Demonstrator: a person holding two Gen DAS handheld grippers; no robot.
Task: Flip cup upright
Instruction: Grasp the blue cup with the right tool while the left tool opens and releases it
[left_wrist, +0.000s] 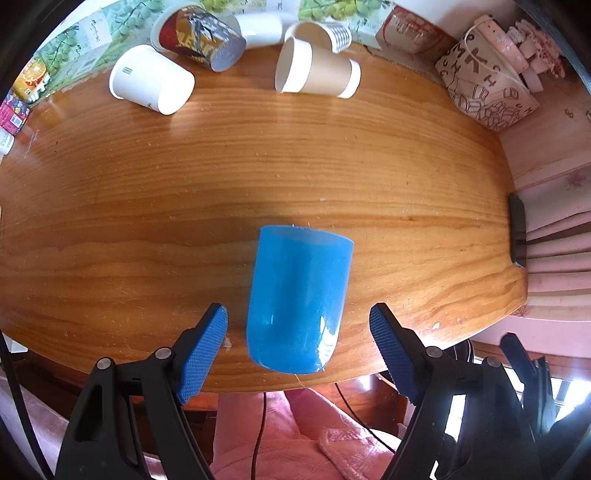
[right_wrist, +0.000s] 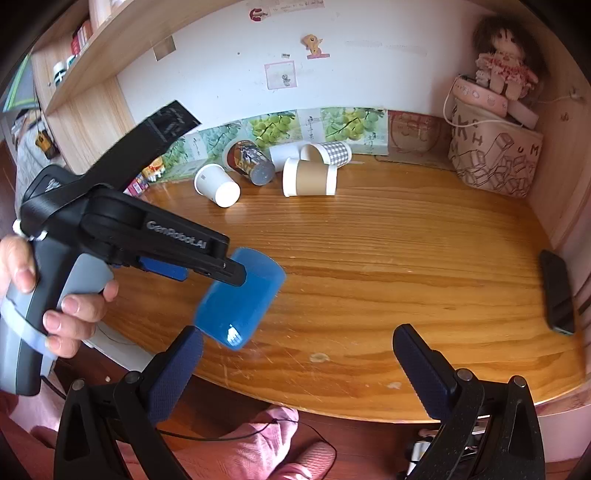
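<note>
The blue cup (left_wrist: 299, 302) lies on its side near the front edge of the wooden desk (left_wrist: 258, 166), right between the fingers of the left claw (left_wrist: 297, 350). Those fingers are spread wide, one blue pad (left_wrist: 203, 354) on each flank, neither touching the cup as far as the left wrist view shows. Nothing gripped.

The right claw (right_wrist: 297, 373) hangs released too, fingers wide over bare desk, the cup ahead and off to its left.

Doing this well looks like a matter of centring first: bring the left claw forward so both pads meet the cup's middle, not its closed end, which sits nearest the claw. Squeeze gently, since the wall looks thin and smooth and could slip or buckle. Then lift a touch before rotating, so the far rim does not scrape or snag, and set the base flat well in from the desk edge.

Hard to read: in the right wrist view the left claw's body covers part of the cup, and the cup is smeared with blur. Its open mouth points away, so the inside is unseen. Paper cups (left_wrist: 317, 72) lie tipped over far ahead of the claw, some overlapping.
</note>
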